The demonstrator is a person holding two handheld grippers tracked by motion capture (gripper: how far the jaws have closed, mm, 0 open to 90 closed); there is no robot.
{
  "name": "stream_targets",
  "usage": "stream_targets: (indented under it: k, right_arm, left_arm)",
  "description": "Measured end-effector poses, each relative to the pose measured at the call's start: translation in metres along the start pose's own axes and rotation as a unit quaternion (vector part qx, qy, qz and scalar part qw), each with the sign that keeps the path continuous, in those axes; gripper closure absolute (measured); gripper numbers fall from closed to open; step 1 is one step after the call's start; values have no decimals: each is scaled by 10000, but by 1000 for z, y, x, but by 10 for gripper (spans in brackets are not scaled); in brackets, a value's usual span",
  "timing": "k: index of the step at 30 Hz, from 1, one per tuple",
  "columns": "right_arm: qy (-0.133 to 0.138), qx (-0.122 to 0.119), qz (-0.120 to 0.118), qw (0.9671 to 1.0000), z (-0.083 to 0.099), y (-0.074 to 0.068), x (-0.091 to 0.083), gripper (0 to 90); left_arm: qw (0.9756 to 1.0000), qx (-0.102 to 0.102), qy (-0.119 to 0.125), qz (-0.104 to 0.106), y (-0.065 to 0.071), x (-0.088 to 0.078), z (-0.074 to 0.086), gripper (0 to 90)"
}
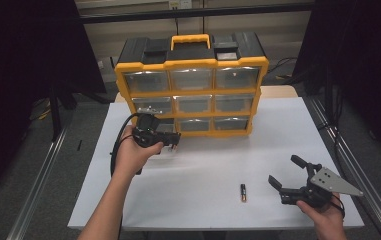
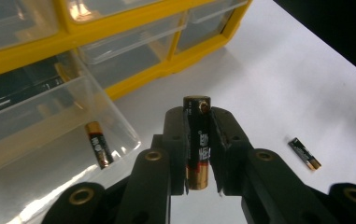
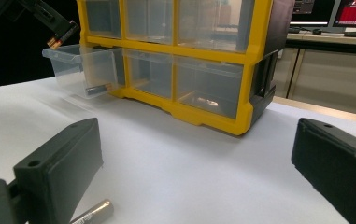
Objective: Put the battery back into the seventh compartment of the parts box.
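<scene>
My left gripper is shut on a black and copper battery, which stands upright between the pads. It hovers beside the pulled-out clear bottom-left drawer of a yellow and black drawer organizer. One battery lies inside that drawer. A loose battery lies on the white table, left of my right gripper. That gripper stands open with nothing between its jaws, and the loose battery lies just by its left jaw.
The white table top has bare room between the organizer and the front edge. The organizer's other clear drawers are pushed in. Dark curtains and metal rails flank the table.
</scene>
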State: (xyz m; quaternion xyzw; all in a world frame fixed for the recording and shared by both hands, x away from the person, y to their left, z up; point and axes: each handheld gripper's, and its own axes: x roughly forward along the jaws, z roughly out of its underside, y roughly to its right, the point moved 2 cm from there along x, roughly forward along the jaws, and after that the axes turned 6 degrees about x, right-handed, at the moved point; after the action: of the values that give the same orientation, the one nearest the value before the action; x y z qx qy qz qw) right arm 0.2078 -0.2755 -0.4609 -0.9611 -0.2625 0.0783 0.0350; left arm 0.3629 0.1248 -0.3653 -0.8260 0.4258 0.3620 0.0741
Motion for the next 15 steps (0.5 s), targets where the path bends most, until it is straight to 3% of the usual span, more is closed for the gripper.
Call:
stream_targets:
  k: [15]
  right_arm:
    - [-2, 10, -19, 10000, 0, 0, 0, 17]
  left_arm:
    - [9993, -178, 46, -320, -21, -13, 0, 774]
